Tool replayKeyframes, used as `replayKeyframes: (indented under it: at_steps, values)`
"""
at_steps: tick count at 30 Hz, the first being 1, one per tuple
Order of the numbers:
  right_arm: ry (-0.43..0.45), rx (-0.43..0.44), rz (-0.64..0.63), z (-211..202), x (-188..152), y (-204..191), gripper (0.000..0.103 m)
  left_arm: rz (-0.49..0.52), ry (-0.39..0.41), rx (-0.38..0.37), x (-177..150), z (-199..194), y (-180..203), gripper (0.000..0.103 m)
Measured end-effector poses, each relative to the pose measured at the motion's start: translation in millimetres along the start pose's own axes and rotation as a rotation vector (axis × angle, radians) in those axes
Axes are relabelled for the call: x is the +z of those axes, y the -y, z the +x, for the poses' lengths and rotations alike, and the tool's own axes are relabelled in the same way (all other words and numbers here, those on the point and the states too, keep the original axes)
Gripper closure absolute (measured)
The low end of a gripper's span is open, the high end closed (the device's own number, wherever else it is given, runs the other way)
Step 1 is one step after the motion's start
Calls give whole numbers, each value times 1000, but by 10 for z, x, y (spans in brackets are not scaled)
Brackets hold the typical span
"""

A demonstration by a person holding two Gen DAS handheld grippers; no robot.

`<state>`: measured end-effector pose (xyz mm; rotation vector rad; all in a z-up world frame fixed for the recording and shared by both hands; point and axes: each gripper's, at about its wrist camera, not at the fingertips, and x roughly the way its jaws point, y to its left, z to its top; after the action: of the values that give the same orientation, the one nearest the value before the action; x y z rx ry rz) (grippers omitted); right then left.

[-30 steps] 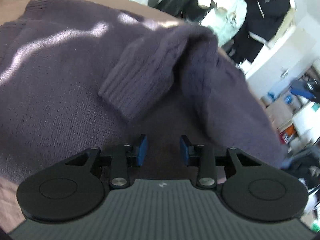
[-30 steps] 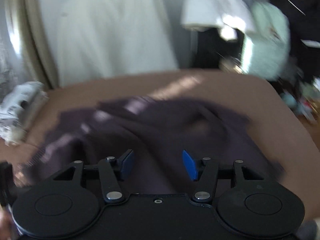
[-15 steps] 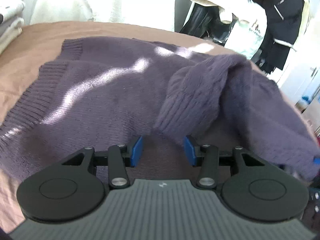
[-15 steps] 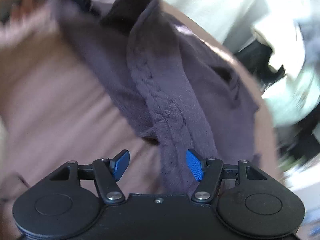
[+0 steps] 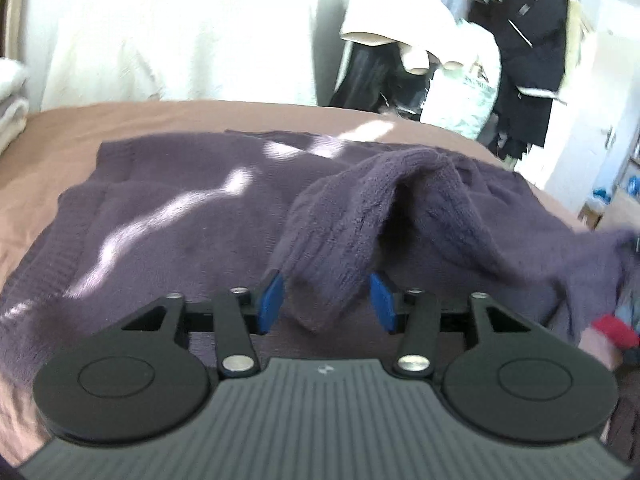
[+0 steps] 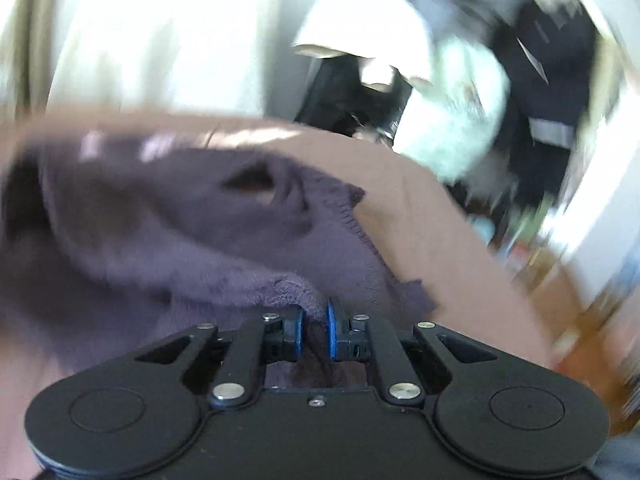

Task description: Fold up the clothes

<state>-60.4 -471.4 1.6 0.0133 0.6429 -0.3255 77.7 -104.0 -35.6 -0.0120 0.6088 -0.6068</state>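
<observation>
My left gripper has its jaws spread wide, and the ribbed cuff end of the sleeve of the fuzzy purple knit sweater hangs down right between the two blue pads without either pad pressing on it. The sleeve arches up from the sweater's body in a hump and drops toward me. The sweater itself lies spread across the bed under a brown bedcover, with streaks of sunlight over its left half; its right edge trails off toward the bed's side, blurred.

On my right gripper the jaws are drawn in narrow, pinching a fold of the same purple sweater between the blue pads; the knit bunches just above the pads and runs away to the left. This view is smeared, so I cannot tell which part of the garment is pinched. A ribbed edge of the sweater lies on the bedcover just right of the jaws.

Behind the bed hang a pale curtain and a crowded heap of dark and light clothes. Folded white fabric sits at the far left
</observation>
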Motion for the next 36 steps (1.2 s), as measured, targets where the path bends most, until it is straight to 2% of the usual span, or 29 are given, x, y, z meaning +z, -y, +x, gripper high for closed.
replayKeyframes:
  at_steps: [4, 5, 7, 9, 10, 12, 15, 20, 22, 24, 27, 30, 34, 36]
  values:
    - [30, 71, 157, 13, -92, 280, 91, 72, -2, 73, 22, 176, 131, 41]
    - [27, 82, 195, 49, -130, 330, 91, 104, -12, 74, 53, 254, 165, 36]
    - [29, 105, 266, 128, -187, 385, 91, 207, -42, 95, 117, 421, 251, 37]
    - [21, 107, 281, 189, -228, 407, 91, 294, -49, 126, 150, 495, 295, 94]
    - [12, 98, 268, 211, -241, 403, 91, 294, -51, 133, 180, 475, 282, 95]
    - [-8, 69, 220, 241, -258, 373, 91, 249, -39, 133, 260, 357, 222, 95]
    - [-3, 71, 233, 171, -280, 403, 91, 184, 23, 108, 436, -30, 125, 95]
    - [-3, 127, 186, -62, -206, 417, 93, 184, 118, 28, 708, -763, 115, 95]
    - [-8, 156, 130, -184, -153, 454, 93, 176, 116, -24, 846, -991, 76, 95]
    - [-16, 185, 64, -292, -122, 496, 93, 117, 79, -74, 1012, -1112, -26, 95]
    - [-65, 194, -6, -279, -192, 616, 93, 5, 20, -93, 1204, -1005, -231, 95]
    - [-139, 257, 33, -92, -190, 705, 93, -62, -81, -51, 1347, -527, -395, 92]
    - [-235, 189, 5, 325, -154, 562, 93, -168, -140, 97, 1224, 148, -570, 78]
    - [-280, 141, -12, 496, -161, 481, 93, -175, -96, 143, 1190, 211, -584, 77]
